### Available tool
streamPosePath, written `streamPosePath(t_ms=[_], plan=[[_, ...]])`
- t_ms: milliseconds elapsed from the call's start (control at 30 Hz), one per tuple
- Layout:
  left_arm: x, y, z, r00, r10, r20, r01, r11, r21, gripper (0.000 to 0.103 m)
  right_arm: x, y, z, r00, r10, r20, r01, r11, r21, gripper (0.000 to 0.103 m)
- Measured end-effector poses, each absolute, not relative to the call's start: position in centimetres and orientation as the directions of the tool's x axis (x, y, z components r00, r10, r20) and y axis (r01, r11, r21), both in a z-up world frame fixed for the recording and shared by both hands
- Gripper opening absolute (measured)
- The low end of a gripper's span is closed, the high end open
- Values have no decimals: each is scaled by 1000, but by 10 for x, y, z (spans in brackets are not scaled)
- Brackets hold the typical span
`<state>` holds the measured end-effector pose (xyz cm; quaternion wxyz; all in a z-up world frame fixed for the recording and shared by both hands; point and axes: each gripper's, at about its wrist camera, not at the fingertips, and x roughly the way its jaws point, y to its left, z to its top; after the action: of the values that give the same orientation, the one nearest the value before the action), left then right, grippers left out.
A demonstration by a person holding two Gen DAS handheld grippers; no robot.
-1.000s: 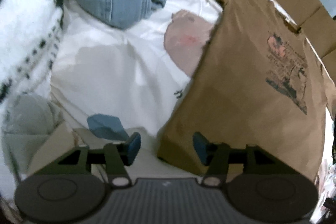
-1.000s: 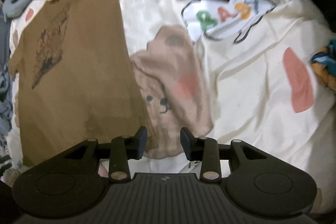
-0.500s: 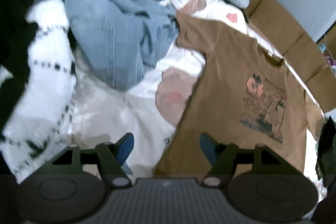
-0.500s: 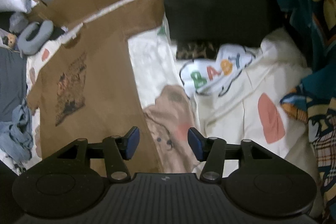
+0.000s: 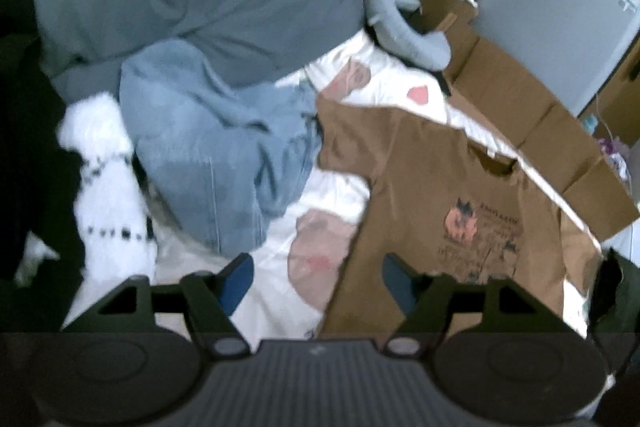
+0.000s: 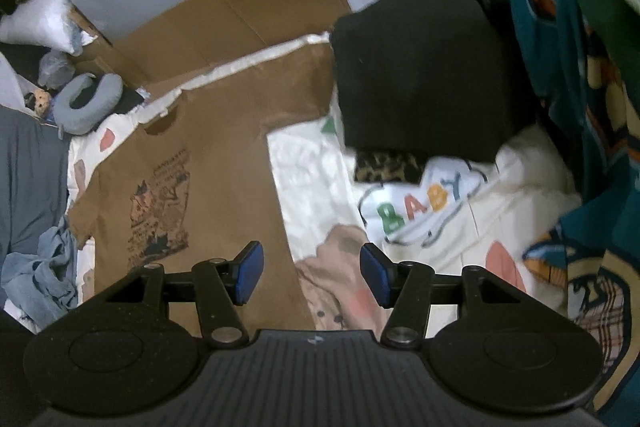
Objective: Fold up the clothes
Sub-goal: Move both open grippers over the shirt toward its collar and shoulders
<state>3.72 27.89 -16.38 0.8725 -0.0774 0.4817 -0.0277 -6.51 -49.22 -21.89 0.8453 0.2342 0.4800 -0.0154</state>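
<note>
Both tools, left [image 5: 316, 277] and right [image 6: 310, 273], have risen, open and empty, above the flat brown T-shirt [image 5: 440, 223].

A gray neck pillow [image 5: 404, 23] lies by big cardboard boxes [image 5: 532, 115]. A small doll [image 6: 38, 101] sits near it.

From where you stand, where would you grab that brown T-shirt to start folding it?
Probably at the two sleeves: the brown T-shirt lies spread flat, print up, hem nearest. Left tool takes the sleeve beside the jeans from that side; right tool takes the sleeve beside the black cushion. Both edges lie loose on the sheet.
</note>
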Motion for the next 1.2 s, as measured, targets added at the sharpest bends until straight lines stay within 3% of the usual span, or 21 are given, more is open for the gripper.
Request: streamPosePath(t_ms=[700, 1200], plan=[[111, 202, -110, 582, -225, -782, 104, 974, -202, 73, 12, -472, -177, 582, 218, -784, 184, 903, 388, 61], [166, 119, -134, 558, -314, -768, 220, 949, -228, 73, 70, -456, -193, 568, 247, -785, 176, 895, 409, 61]])
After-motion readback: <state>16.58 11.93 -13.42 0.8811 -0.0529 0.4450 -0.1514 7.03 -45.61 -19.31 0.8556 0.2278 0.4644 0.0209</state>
